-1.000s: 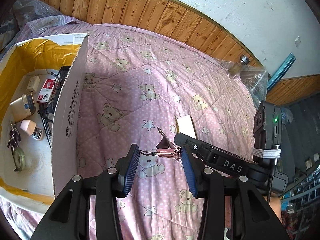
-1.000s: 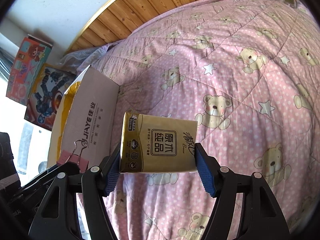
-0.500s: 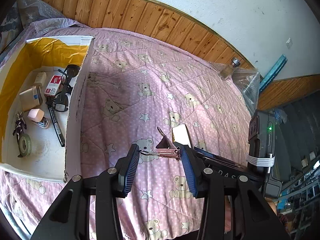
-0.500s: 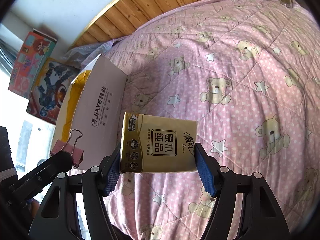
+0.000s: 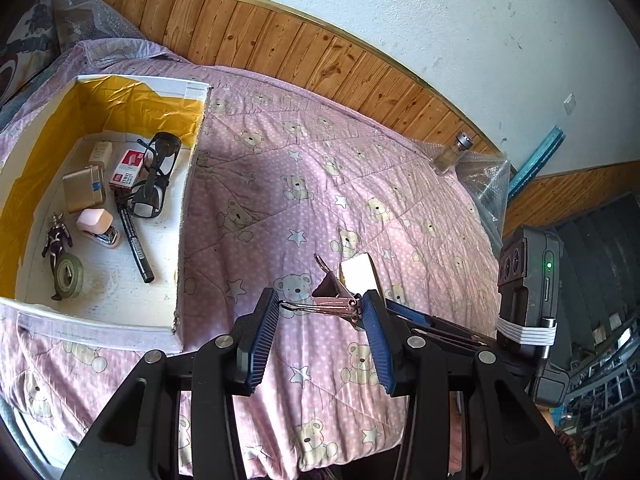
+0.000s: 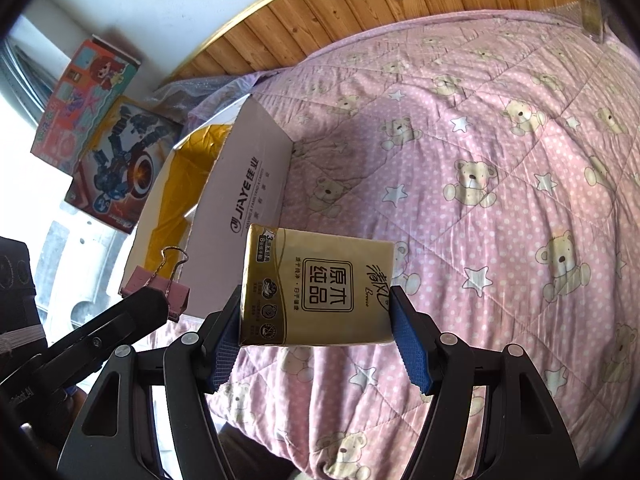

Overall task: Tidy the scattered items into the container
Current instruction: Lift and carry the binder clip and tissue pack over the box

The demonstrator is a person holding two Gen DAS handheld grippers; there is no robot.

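Two tools are in play, each clamped on one item above a bed covered by a pink bear-and-star quilt (image 5: pixel 304 208). Nearest in the left wrist view, the left tool (image 5: pixel 320 312) pinches a pink binder clip (image 5: pixel 334 300) between its blue pads; one wire handle lies against the left pad and the other handle sticks up toward 11 o'clock. Just past the clip, at 1 o'clock, the end of the tissue pack (image 5: pixel 357 272) shows with the right tool's black frame beneath it.

In the right wrist view the right tool (image 6: pixel 316 316) grips a gold tissue pack (image 6: pixel 316 288) by its short sides, printed face toward the camera. At 9 o'clock from it, the binder clip (image 6: pixel 156 290) sits at the tip of the left tool's black finger, in front of the box's outer wall.

Farther out in the left wrist view, at 10 o'clock, the open cardboard box (image 5: pixel 191 184) rests on the quilt, its inner walls lined with yellow tape. Inside lie a roll of tape (image 5: pixel 69 276), a small figure (image 5: pixel 58 240), a pink stapler (image 5: pixel 98 226), a black marker (image 5: pixel 134 240), a gold tin (image 5: pixel 84 194), a red-and-white staple box (image 5: pixel 128 170), a small white box (image 5: pixel 100 152) and black glasses (image 5: pixel 158 176).

Beyond, at 2 o'clock near the wooden wall panelling (image 5: pixel 288 44), a glass shaker (image 5: pixel 452 154) stands beside bubble wrap (image 5: pixel 484 180). In the right wrist view, two colourful toy cartons (image 6: pixel 100 128) lean by the wall at 10 o'clock.
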